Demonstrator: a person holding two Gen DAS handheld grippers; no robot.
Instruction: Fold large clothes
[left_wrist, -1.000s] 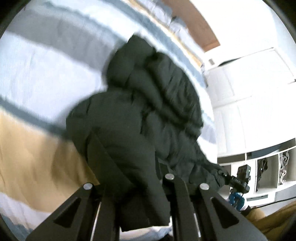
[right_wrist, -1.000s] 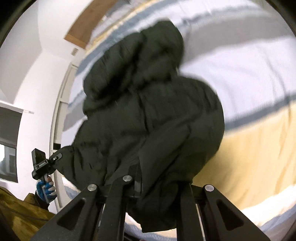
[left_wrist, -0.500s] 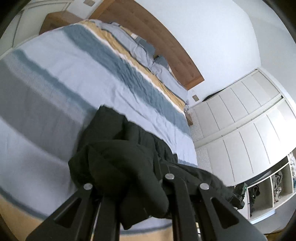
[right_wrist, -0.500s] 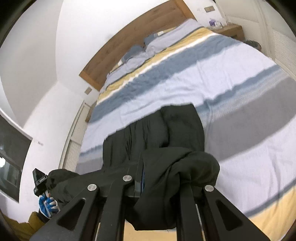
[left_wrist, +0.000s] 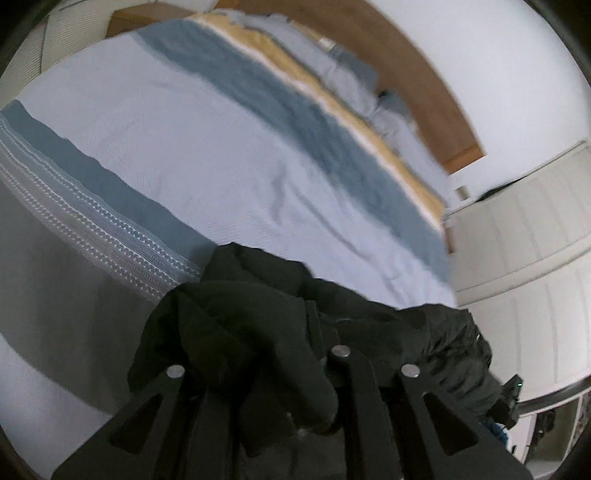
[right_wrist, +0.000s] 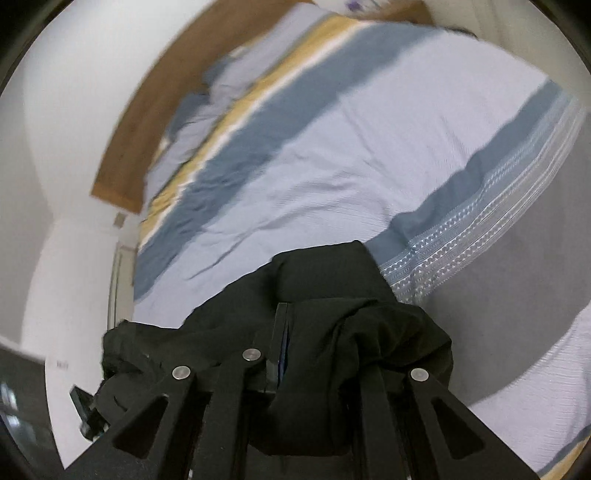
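A large black padded jacket (left_wrist: 258, 325) is bunched over my left gripper (left_wrist: 266, 354), which is shut on its fabric and holds it above the striped bed cover (left_wrist: 221, 155). In the right wrist view the same jacket (right_wrist: 332, 295) drapes over my right gripper (right_wrist: 314, 354), which is also shut on it. The jacket stretches between both grippers. The other gripper shows at the jacket's far end in each view (left_wrist: 508, 402) (right_wrist: 86, 410). The fingertips are hidden by fabric.
The bed has a blue, white, grey and yellow striped cover with pillows (left_wrist: 354, 74) by a wooden headboard (right_wrist: 122, 147). White wardrobe doors (left_wrist: 517, 236) stand to the right of the bed. A white wall (right_wrist: 66, 110) is on the far side.
Both grippers have lifted and carried the jacket's edge forward toward the headboard. The jacket, spread flat a second ago, is now bunched near the grippers, and more bed cover shows.
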